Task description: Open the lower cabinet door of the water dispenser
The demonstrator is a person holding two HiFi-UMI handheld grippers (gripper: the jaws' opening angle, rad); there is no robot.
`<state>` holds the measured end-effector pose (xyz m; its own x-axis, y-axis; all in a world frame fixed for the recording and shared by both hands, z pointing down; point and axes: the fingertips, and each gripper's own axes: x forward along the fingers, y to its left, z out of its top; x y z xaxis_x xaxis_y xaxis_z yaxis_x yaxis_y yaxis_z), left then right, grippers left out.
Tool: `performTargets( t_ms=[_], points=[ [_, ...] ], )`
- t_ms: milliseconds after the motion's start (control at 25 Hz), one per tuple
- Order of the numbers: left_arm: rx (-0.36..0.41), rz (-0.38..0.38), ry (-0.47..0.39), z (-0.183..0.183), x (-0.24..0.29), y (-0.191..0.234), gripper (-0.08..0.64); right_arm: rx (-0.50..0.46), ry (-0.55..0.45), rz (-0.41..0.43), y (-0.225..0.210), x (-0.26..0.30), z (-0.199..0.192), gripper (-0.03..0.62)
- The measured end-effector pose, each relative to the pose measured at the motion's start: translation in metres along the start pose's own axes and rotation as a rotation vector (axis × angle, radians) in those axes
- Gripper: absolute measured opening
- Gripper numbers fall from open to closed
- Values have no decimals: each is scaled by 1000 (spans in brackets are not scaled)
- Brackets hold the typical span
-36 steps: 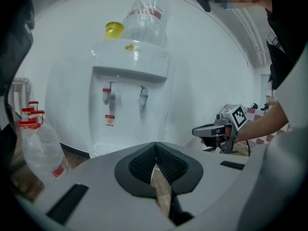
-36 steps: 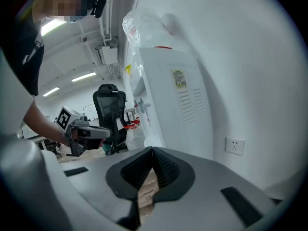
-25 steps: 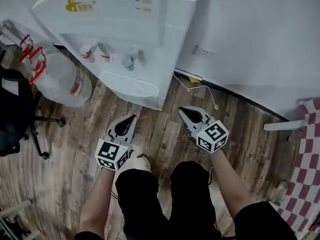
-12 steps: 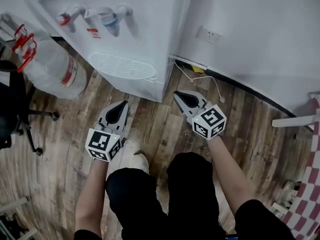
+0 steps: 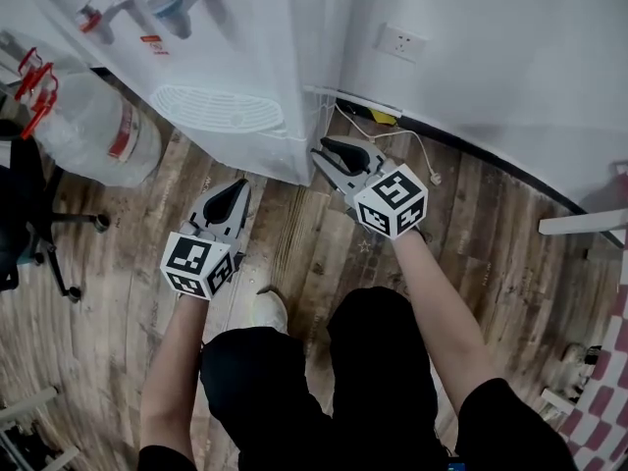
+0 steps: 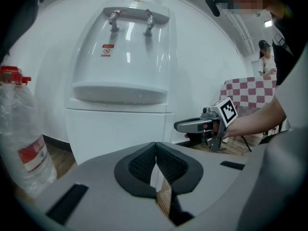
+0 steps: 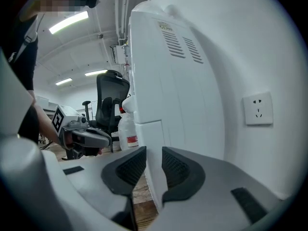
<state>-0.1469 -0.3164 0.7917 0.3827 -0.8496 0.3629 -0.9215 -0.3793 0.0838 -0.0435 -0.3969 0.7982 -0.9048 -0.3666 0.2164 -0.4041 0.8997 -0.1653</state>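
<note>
The white water dispenser (image 5: 226, 57) stands on the wooden floor at top left. Its lower cabinet door (image 6: 118, 134) is closed below the drip tray (image 5: 221, 111). My right gripper (image 5: 322, 153) is low at the dispenser's front right corner. Its jaws are opening, and the door's side edge (image 7: 153, 143) shows in the gap between the pads, which do not clearly press on it. In front of the door hangs my left gripper (image 5: 238, 188), shut and holding nothing. The left gripper view shows its pads (image 6: 144, 162) closed together.
A large water bottle (image 5: 98, 140) with a red handle lies left of the dispenser, and an office chair (image 5: 20, 224) stands further left. A wall socket (image 5: 400, 41) and a cable (image 5: 392, 145) are right of it. The person's legs are just behind the grippers.
Both grippers have sunk and moved toward the dispenser. The right one has reached its front right corner and parted its jaws. The left one stays shut.
</note>
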Motion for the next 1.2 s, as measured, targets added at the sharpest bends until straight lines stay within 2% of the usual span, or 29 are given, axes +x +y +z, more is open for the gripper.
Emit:
performTargets(
  t_ms=[280, 600, 840, 1200],
  points=[
    [-6, 26, 1, 0, 4, 2, 14, -11, -2, 52, 10, 8, 5, 161],
    [7, 45, -1, 2, 0, 2, 14, -1, -11, 32, 5, 18, 7, 172],
    [0, 62, 7, -5, -4, 6, 14, -29, -20, 1, 1, 20, 8, 175],
    [-9, 57, -9, -3, -5, 9, 14, -33, -16, -15, 3, 21, 5, 196]
  ],
)
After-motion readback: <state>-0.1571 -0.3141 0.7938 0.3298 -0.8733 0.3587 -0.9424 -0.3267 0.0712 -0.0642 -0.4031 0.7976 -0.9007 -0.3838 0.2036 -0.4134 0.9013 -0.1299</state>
